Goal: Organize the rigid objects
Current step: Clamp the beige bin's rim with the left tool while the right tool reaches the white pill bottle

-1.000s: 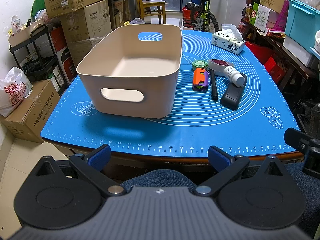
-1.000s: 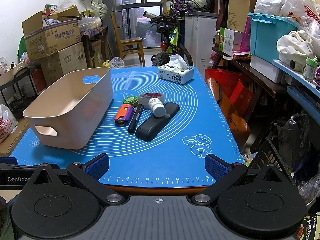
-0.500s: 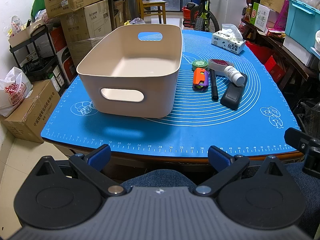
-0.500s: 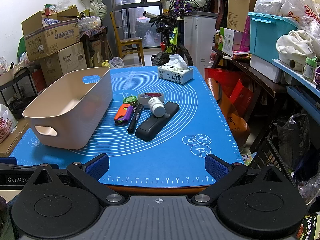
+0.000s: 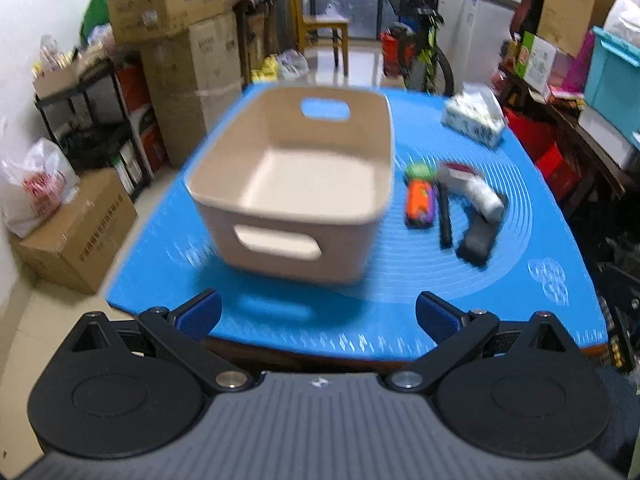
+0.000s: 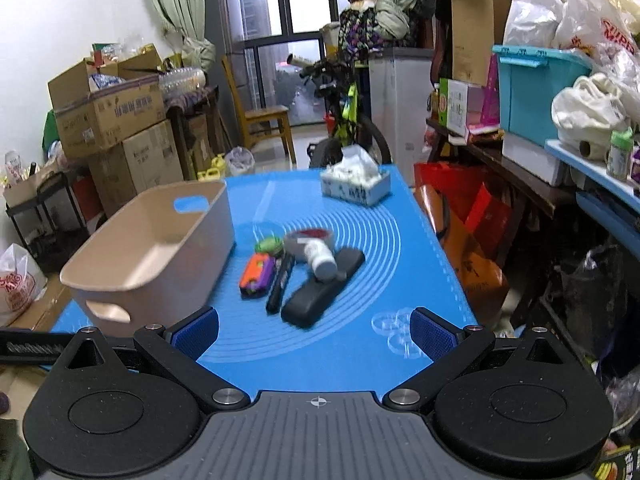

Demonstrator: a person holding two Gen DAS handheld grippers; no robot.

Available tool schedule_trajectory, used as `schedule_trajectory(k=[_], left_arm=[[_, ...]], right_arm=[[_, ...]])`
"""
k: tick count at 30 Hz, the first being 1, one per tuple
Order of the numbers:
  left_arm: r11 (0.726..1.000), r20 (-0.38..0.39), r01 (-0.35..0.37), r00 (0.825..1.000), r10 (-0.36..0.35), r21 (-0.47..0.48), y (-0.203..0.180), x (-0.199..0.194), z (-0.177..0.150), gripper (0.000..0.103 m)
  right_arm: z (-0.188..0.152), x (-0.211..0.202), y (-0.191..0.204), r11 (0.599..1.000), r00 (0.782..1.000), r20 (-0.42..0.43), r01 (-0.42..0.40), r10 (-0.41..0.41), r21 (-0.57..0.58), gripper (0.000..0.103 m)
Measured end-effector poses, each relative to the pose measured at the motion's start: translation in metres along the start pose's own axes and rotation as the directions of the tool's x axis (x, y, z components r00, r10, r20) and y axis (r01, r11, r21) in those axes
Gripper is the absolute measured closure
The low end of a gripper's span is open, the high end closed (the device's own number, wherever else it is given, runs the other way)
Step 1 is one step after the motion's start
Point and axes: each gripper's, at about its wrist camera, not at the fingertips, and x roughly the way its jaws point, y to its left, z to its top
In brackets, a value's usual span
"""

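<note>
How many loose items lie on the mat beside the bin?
6, clustered right of the bin: green tape, orange toy, black marker, grey tape roll, white bottle, black case. Smaller ones may be hidden.

Motion blur smears nearly all print here. The cardboard boxes (image 6: 108, 120) carry dark lettering too soft to read, and the white plastic bag (image 6: 576, 4) shows red capitals, seemingly "SUPER". The ruler marks along the blue mat (image 5: 360, 340) are streaks.

Both the left gripper (image 5: 318, 314) and right gripper (image 6: 314, 330) have advanced over the table edge.
</note>
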Motion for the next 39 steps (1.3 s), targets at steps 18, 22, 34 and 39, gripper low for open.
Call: schedule_trajectory(k=[18,22,34,39], left_arm=[[0.995,0.085,-0.101,0.991,0.102,-0.009,0.06,0.009,0.107,0.001],[0.994,0.06,-0.11,0.992,0.109,0.017,0.074,0.032,0.114,0.001],[0.971,-0.016,-0.065,0.997,0.07,0.23,0.079,0.119,0.117,0.012],[0.971,-0.114,-0.035,0.991,0.064,0.238,0.084,0.152,0.111,0.025]], right_arm=[[0.087,0.041,0.003,1.0,0.999,0.052,-0.008,0.007,0.019,0.002],[0.09,0.07,0.004,1.0,1.0,0.022,-0.006,0.005,0.03,0.002],[0.068,0.172,0.009,0.999,0.996,-0.091,0.021,-0.024,-0.025,0.002],[0.059,0.216,0.013,0.998,0.982,-0.184,0.024,-0.034,-0.057,0.01]])
